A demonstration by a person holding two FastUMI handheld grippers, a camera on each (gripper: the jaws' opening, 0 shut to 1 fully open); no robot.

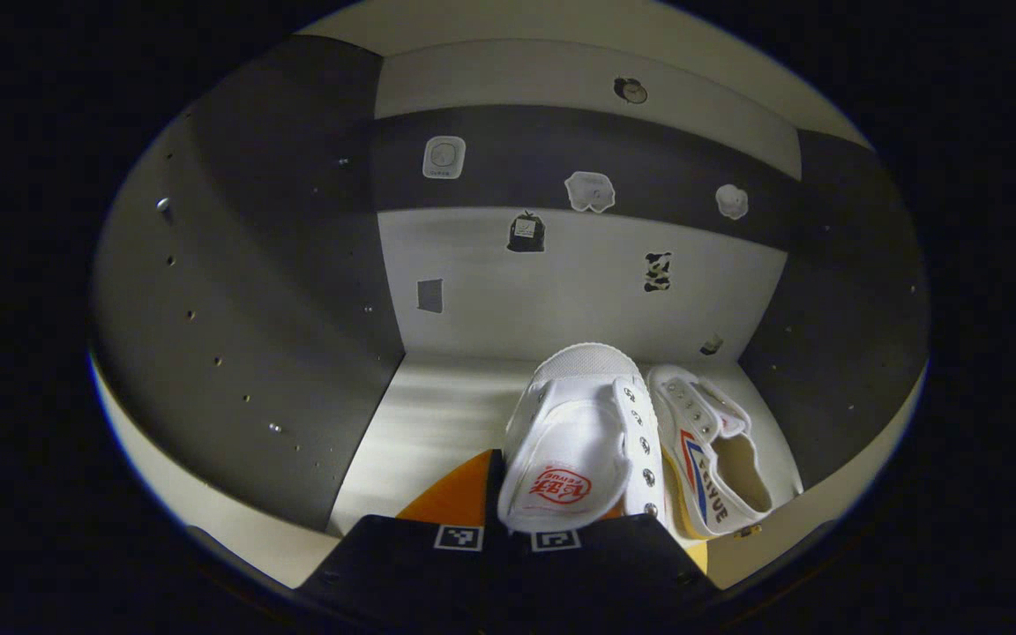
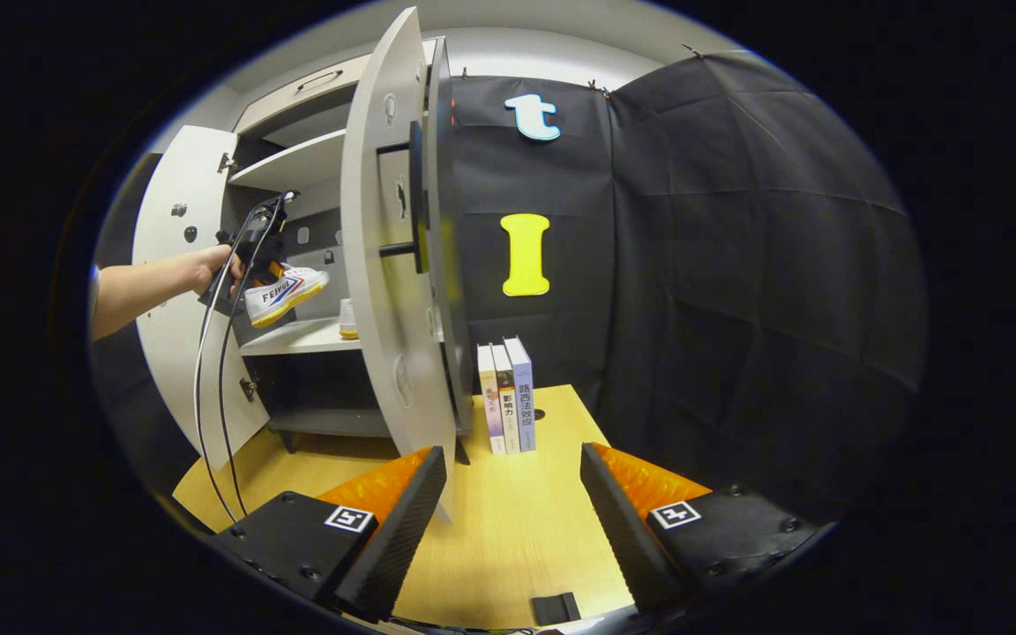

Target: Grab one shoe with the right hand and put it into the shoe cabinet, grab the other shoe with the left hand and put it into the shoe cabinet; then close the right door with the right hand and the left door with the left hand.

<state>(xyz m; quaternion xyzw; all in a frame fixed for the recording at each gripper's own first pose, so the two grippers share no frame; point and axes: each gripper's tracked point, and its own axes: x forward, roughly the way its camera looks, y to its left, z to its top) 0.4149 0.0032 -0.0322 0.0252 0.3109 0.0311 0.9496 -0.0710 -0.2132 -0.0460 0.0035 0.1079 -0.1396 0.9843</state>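
Observation:
My left gripper [image 1: 552, 516] is shut on the heel end of a white canvas shoe [image 1: 578, 441] with a red logo on its tongue. The shoe's toe points into the shoe cabinet. A second white shoe [image 1: 711, 459] rests on the pale shelf [image 1: 437, 414], just right of the held one and near the right wall. In the right gripper view a hand holds that left gripper [image 2: 265, 265] with the shoe [image 2: 286, 293] slightly above the middle shelf [image 2: 296, 337]. The other shoe's toe [image 2: 348, 319] peeks from behind the open right door [image 2: 384, 265]. My right gripper [image 2: 512, 494] stands open over the wooden table [image 2: 517, 529].
The cabinet's left door [image 2: 168, 291] also stands open. Three books [image 2: 508, 397] stand upright on the table beside the cabinet. A small black object [image 2: 555, 608] lies near the table's front edge. Cables [image 2: 212, 397] hang from the left gripper. Stickers dot the cabinet's back wall [image 1: 561, 291].

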